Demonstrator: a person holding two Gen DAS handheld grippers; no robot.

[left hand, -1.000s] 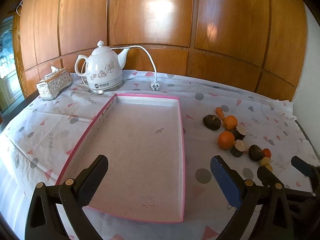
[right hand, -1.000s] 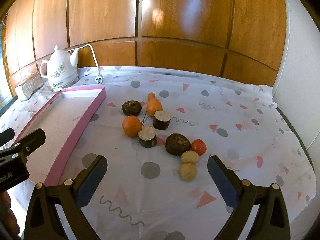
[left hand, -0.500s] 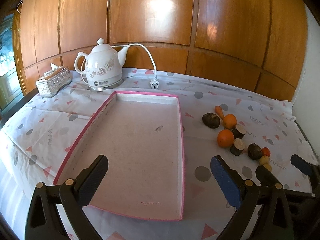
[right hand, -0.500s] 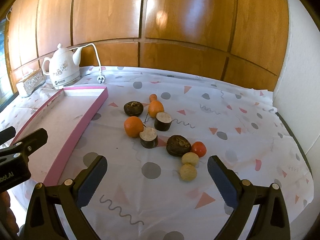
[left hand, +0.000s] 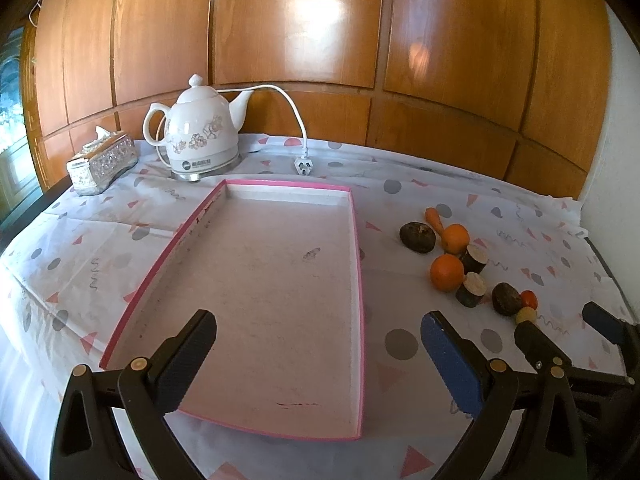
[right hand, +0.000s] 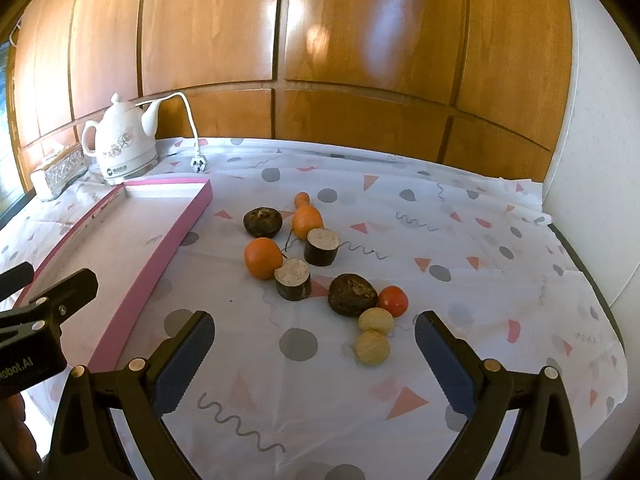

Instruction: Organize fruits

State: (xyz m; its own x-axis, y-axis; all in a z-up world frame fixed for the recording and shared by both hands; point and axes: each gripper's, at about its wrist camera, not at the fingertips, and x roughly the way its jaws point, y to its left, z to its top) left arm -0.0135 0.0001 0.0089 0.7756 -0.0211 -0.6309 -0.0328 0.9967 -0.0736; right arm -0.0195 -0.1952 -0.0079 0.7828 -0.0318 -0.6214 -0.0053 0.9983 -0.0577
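Note:
A shallow pink-rimmed tray [left hand: 357, 240] lies empty on the patterned cloth; its right rim [right hand: 172, 236] shows in the right wrist view. Right of it lies a loose cluster of fruit: two oranges [right hand: 263, 258] [right hand: 307, 221], a small carrot [right hand: 302, 199], two dark round fruits [right hand: 263, 222] [right hand: 352, 294], two cut dark stubs [right hand: 293, 279] [right hand: 321, 246], a red tomato [right hand: 393, 300] and two pale yellow balls [right hand: 372, 347]. My left gripper [left hand: 316, 344] hangs open over the tray's near end. My right gripper [right hand: 314, 340] is open in front of the fruit, holding nothing.
A white floral kettle [left hand: 200, 140] with a cord and plug [left hand: 303, 166] stands at the back left, beside a silver tissue box [left hand: 102, 160]. Wooden panels [right hand: 320, 60] back the table and a white wall [right hand: 592, 160] bounds the right. The cloth's right edge drops off near the wall.
Both grippers have pulled back and risen slightly, so the tray and fruit look smaller and farther. Nothing on the table has moved; both stay open.

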